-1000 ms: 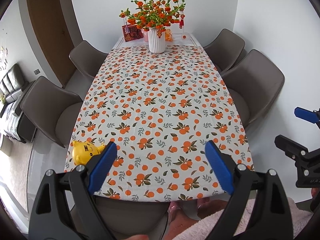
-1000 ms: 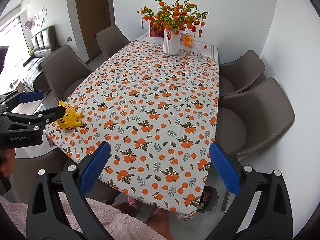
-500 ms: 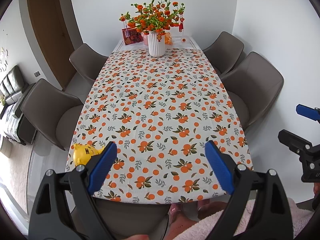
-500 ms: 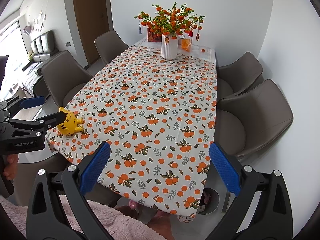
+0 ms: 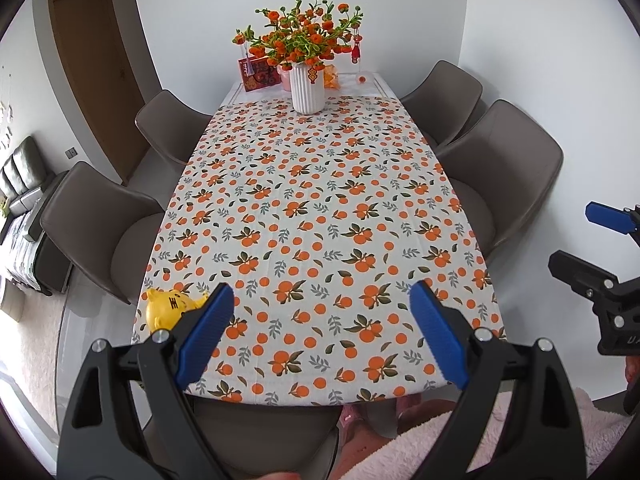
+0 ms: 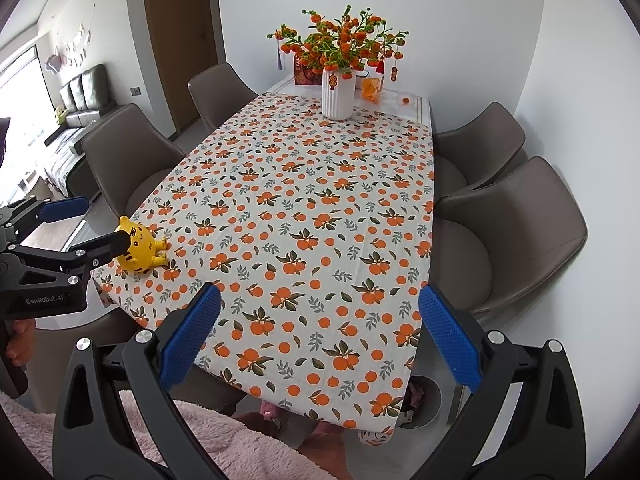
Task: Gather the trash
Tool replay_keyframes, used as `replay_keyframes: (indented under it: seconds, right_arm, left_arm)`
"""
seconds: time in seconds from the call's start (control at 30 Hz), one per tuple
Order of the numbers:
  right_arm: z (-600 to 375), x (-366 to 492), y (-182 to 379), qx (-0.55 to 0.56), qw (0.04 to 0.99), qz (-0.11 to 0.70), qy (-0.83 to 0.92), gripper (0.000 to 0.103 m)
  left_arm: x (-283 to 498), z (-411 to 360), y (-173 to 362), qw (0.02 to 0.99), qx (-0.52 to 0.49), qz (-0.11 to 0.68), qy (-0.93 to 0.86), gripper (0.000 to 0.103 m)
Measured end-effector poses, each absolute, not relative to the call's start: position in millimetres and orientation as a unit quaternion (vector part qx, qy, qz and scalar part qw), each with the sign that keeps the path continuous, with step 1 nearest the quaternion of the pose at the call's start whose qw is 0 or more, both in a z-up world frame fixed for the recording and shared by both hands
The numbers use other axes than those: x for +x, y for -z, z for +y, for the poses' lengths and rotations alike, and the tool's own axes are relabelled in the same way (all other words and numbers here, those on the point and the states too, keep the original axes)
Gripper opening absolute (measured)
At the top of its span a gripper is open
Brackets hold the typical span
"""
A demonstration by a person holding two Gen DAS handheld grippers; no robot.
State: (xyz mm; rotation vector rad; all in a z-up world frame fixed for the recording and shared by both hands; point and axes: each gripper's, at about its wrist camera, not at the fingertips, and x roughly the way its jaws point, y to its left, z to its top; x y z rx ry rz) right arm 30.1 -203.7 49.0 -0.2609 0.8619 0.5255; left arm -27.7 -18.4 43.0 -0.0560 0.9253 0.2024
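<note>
- Trash itself is hard to single out; the only loose item near the tools is a yellow tiger toy [image 5: 166,307] on the near left corner of the tablecloth [image 5: 312,216], just ahead of the left gripper's left finger.
- Left gripper [image 5: 320,336] is held above the near table edge with its blue pads [image 5: 206,332] spread wide and nothing between them.
- Right gripper [image 6: 320,338] hovers over the near right part of the table, its blue pads [image 6: 450,340] equally wide apart and empty.
- Seen from the right wrist view, one black finger of the left gripper overlaps the toy's head; whether it touches cannot be told.
- Waste bin [image 6: 420,402] stands on the floor under the near right table corner, below the right gripper; something lies inside it, too small to name.
- White ribbed vase [image 5: 306,90] at the far end, straight ahead of both tools, holds orange-berried branches [image 5: 302,38].
- Red card [image 5: 259,75] with unreadable characters leans just left of the vase.
- "GenRobot.AI" is printed on the left gripper's body [image 6: 44,300].
- A hand [image 6: 22,340] grips that tool's handle at the left edge of the right wrist view.
- Pink fleece sleeve [image 6: 192,432] lies beneath the right gripper.
- Grey chairs [image 5: 504,176] line both sides of the table.
</note>
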Motion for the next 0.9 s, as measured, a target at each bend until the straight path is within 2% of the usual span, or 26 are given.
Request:
replay_keyframes:
  seconds: [0.9]
  right_arm:
    - [-203.7,28.8,-49.7,-0.12,0.87,0.411,-0.245,0.096]
  left_arm:
    - [-33.3,-14.8,-45.4,0.892,-0.031,0.442,-0.095,0.089]
